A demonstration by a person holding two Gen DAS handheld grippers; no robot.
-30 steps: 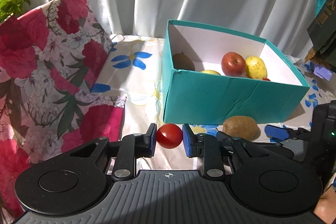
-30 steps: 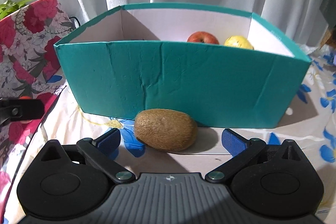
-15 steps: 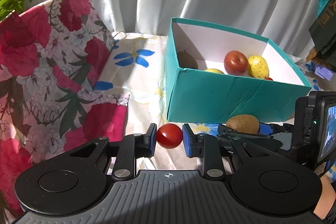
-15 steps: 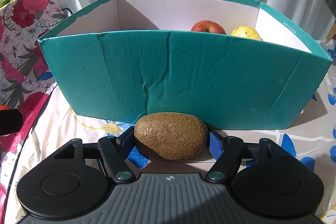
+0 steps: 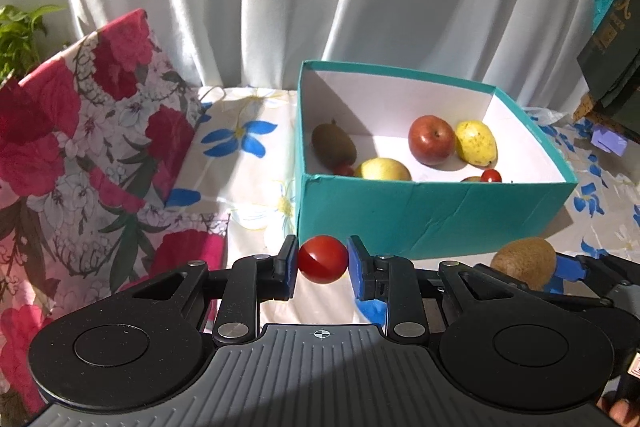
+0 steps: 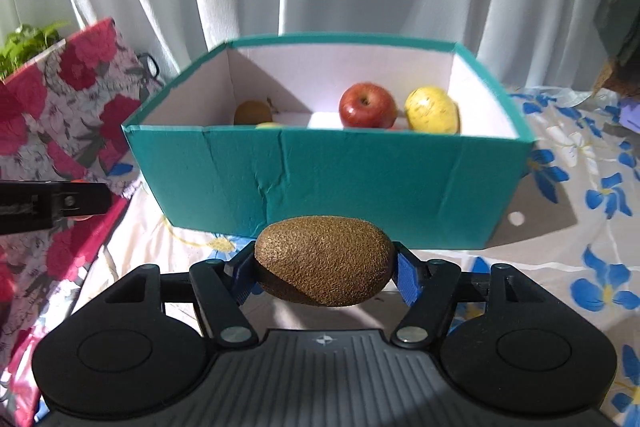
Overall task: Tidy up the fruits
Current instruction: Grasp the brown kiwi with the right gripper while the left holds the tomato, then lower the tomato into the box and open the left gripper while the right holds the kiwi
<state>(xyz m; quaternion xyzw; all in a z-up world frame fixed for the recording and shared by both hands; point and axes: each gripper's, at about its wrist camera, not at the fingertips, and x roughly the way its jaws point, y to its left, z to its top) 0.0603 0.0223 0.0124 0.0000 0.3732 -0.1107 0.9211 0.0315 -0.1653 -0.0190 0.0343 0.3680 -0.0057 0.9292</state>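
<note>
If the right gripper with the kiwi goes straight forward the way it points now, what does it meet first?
Most likely the near wall of the teal box. The right gripper, shut on the kiwi, points at that wall below its rim, though depth is hard to judge.

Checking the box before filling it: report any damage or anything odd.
The teal box has a creased, dented front wall, with a vertical wrinkle left of centre and crumpled card near its base. The fruit inside looks fine.
</note>
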